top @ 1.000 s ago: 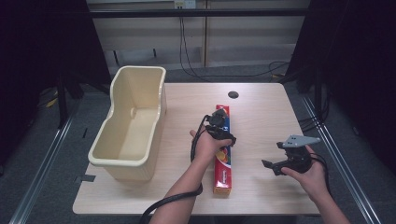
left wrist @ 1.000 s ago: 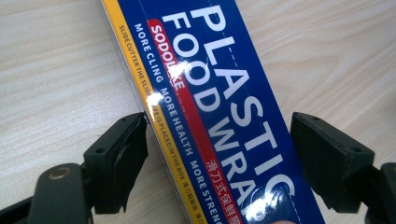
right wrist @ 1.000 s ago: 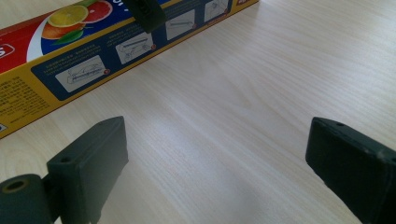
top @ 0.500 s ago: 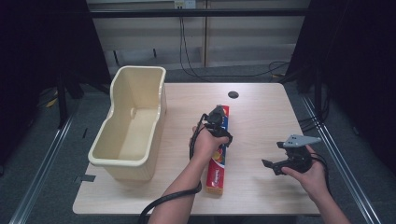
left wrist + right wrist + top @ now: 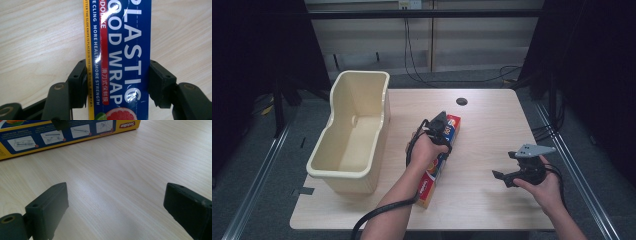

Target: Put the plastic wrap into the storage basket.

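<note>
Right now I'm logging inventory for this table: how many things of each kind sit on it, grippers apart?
Cream plastic bin: 1
Plastic food wrap box: 1
Total: 2
The left gripper has its jaws around the box; the right gripper is open over bare table.

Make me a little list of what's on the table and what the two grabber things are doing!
table: light wood, with a small dark round hole near the far edge
box: long blue and yellow plastic wrap box, lying flat mid-table
tub: cream plastic tub, nothing visible inside, left of the box
left gripper: one jaw on each long side of the box, closed against it
right gripper: jaws wide apart, nothing between them, over bare table right of the box
</note>
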Demonstrator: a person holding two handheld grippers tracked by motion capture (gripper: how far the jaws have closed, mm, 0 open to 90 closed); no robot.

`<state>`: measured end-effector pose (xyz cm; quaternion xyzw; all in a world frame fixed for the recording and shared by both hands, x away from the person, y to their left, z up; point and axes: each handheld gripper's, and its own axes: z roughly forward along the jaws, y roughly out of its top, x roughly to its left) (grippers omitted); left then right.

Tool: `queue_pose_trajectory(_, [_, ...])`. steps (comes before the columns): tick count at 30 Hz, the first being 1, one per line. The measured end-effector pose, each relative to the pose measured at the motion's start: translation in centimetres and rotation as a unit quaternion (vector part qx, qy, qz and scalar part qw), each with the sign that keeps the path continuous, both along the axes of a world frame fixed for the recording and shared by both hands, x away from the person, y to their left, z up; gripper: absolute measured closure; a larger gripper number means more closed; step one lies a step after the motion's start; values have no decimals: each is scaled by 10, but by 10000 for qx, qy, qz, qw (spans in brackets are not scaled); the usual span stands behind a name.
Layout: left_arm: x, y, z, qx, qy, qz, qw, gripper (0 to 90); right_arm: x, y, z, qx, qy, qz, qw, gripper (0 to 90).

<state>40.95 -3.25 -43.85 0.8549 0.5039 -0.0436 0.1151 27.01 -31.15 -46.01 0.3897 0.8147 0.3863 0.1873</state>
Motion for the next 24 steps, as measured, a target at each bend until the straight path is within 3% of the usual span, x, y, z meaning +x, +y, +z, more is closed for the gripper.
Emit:
queue_pose_trajectory(5, [1,3,8,107,90,25,9999,413,0,0,-1,14,16,-4,10000,59])
queue_pose_trajectory(11, [3,9,23,61,163,-47,9998,414,0,-1,0,11,11,0,10000,59])
queue_pose_trajectory(15, [3,12,36,50,203,42,9998,414,0,-1,0,49,6,10,10000,51])
queue_pose_trajectory(19, [3,17,49,121,165,-78,9998,413,0,0,0,48,-13,7,10000,42])
queue_pose_trajectory(24, [4,24,68,25,228,-46,9997,413,0,0,0,42,-22,14,10000,38])
